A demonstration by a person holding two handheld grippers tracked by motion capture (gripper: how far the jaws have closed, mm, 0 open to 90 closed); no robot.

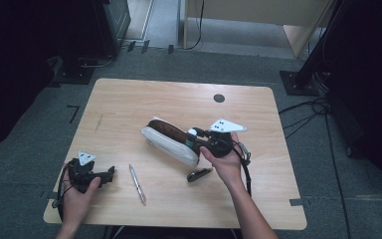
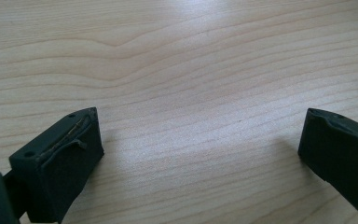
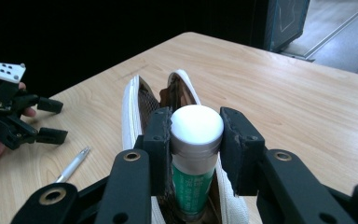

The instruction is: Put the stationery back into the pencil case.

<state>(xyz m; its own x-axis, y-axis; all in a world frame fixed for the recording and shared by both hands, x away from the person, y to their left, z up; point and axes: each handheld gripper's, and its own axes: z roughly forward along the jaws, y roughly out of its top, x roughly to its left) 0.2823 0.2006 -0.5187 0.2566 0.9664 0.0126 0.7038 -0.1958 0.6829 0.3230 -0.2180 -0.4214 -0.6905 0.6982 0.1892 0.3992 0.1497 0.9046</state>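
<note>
Right tool (image 3: 196, 154) clenched on a white-capped green tube (image 3: 196, 140) over the open pencil case (image 1: 171, 141); left tool (image 2: 200, 140) released, near-left on the counter (image 1: 129, 99)

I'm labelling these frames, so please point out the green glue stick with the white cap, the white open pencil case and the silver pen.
Green glue stick with white cap (image 3: 196, 122): right gripper view, cap top.
White open pencil case (image 1: 171, 147): high view, outer side.
Silver pen (image 1: 137, 184): high view, mid-barrel.
</note>
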